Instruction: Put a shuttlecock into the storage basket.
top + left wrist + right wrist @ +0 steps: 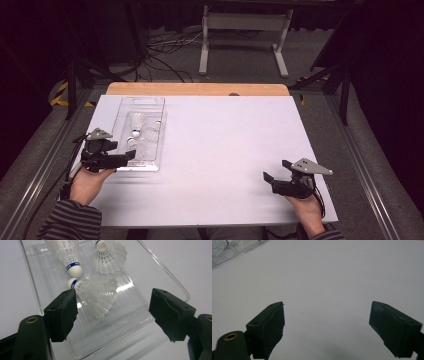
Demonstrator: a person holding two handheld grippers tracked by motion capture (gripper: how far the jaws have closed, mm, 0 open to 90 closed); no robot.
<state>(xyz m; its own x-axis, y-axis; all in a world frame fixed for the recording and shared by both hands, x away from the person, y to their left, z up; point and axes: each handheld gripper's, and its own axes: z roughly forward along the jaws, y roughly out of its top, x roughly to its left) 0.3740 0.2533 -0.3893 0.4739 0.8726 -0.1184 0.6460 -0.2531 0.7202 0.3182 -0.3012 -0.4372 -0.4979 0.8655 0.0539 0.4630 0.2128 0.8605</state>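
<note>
A clear plastic tray [121, 112] lies on the left of the white table and holds white feathered shuttlecocks [136, 121] with blue-banded cork tips. My left gripper [129, 156] hovers at the tray's near end, open and holding nothing. In the left gripper view its black jaws stand wide apart around the nearest shuttlecock [97, 296], which lies on its side in the tray [140, 315]; two more shuttlecocks [66, 252] lie farther in. My right gripper [274, 169] is open over bare table at the front right, with nothing between its fingers [268, 325].
A white sheet [225, 150] covers the table, and a wooden edge [200, 89] shows at the far side. Past the table, a white stand [245, 22] and cables lie on the floor. A corner of the tray [227, 250] shows in the right gripper view.
</note>
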